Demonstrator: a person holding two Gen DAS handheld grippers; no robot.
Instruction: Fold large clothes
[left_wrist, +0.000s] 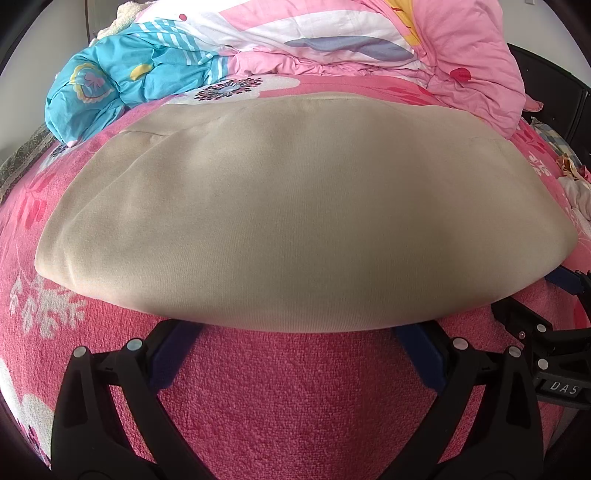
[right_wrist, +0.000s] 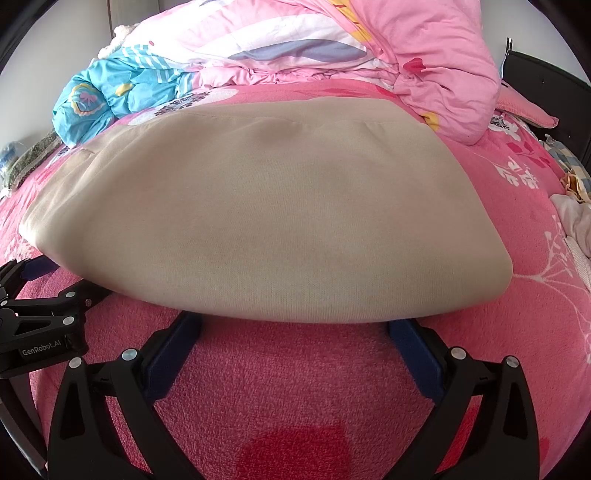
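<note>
A beige garment (left_wrist: 295, 206) lies folded flat on the pink floral bed sheet (left_wrist: 295, 398); it also shows in the right wrist view (right_wrist: 273, 214). My left gripper (left_wrist: 295, 332) is open, with its blue-padded fingertips (left_wrist: 173, 354) tucked under the garment's near edge. My right gripper (right_wrist: 295, 325) is open too, its fingertips (right_wrist: 413, 350) hidden under the same near edge, further right. Each gripper shows at the edge of the other's view: the right one (left_wrist: 554, 317), the left one (right_wrist: 40, 295).
A bunched pink quilt (left_wrist: 424, 44) and a blue patterned cover (left_wrist: 122, 85) lie behind the garment. Small clothes (right_wrist: 576, 214) sit at the bed's right edge. A dark headboard (right_wrist: 546, 85) stands at the far right.
</note>
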